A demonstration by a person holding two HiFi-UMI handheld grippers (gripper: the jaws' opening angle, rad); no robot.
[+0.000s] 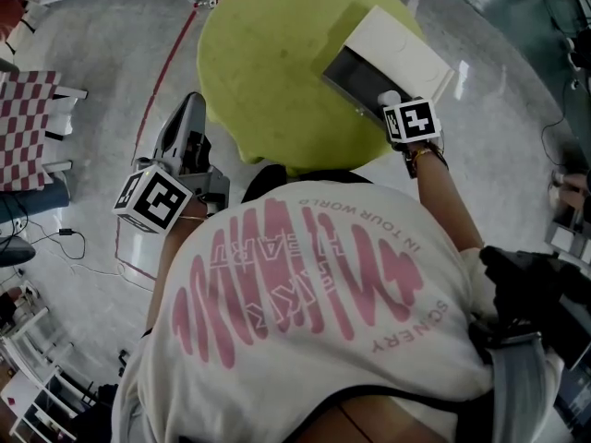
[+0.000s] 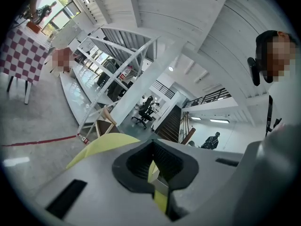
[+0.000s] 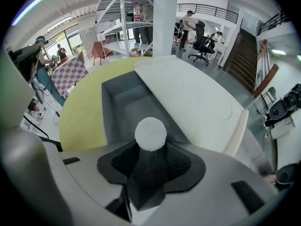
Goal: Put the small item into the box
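A round yellow-green table (image 1: 268,63) carries a white box (image 1: 355,79) with its lid (image 1: 402,44) swung open to the right. My right gripper (image 1: 389,100) hangs over the box's near end, shut on the small item (image 3: 150,134), which has a white round top and a dark body. In the right gripper view the box's grey inside (image 3: 127,100) lies just beyond the item, and the lid (image 3: 188,95) rests to its right. My left gripper (image 1: 190,113) is off the table's left edge, jaws together and holding nothing; the left gripper view shows only a sliver of table (image 2: 101,145).
The person's back in a white printed shirt fills the lower head view. A chequered table (image 1: 28,127) stands at the left, with a red line (image 1: 162,63) on the floor beside the yellow-green table. A black bag (image 1: 540,293) sits at the right.
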